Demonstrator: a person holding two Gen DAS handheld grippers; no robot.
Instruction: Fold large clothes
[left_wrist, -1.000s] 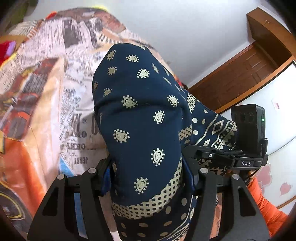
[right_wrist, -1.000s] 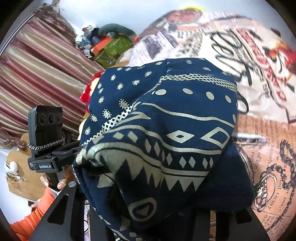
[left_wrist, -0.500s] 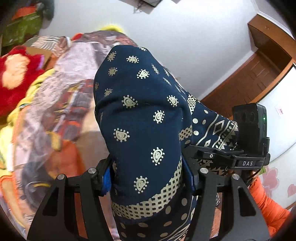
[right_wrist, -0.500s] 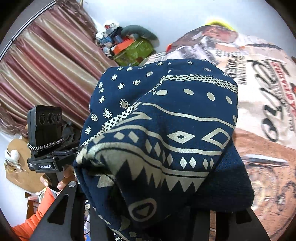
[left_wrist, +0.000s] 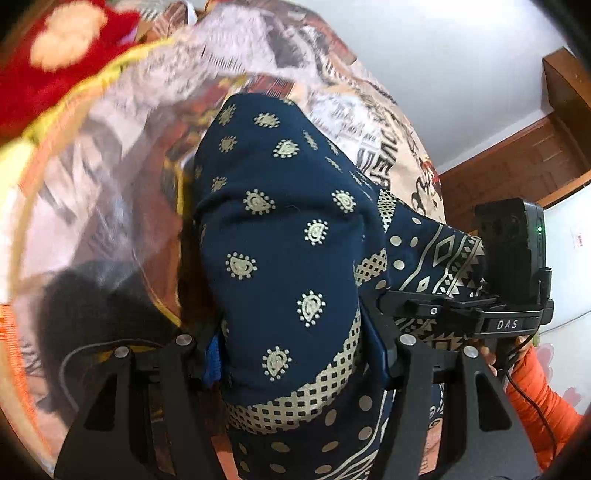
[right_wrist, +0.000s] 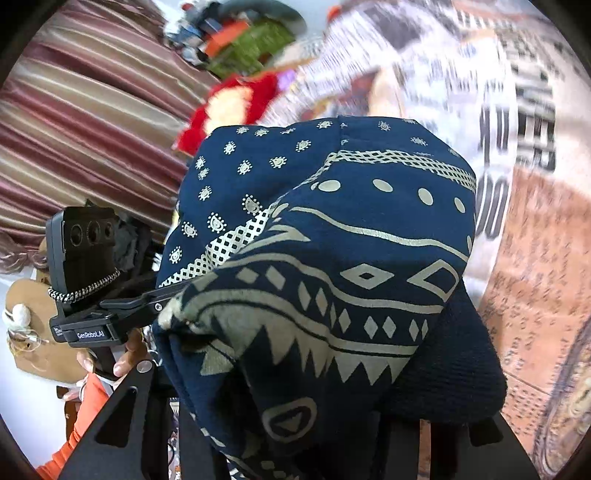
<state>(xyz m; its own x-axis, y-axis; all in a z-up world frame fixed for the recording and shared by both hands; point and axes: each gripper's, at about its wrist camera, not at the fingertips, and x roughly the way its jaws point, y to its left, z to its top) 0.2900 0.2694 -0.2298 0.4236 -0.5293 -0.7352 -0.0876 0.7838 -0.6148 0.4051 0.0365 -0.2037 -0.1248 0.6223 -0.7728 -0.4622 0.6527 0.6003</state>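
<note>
Garment (left_wrist: 291, 258) still clamped, bedspread (left_wrist: 110, 166) now blurred

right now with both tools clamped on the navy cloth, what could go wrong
1. The navy garment sits bunched in a thick wad in the left tool and in the right tool, so layers could slip out unevenly and spoil the fold.
2. The wad fills both wrist views and the background is blurred, so setting it down on the printed bedspread would be poorly guided.
3. The red plush toy lies close by, so the cloth might snag or drape over it.
</note>
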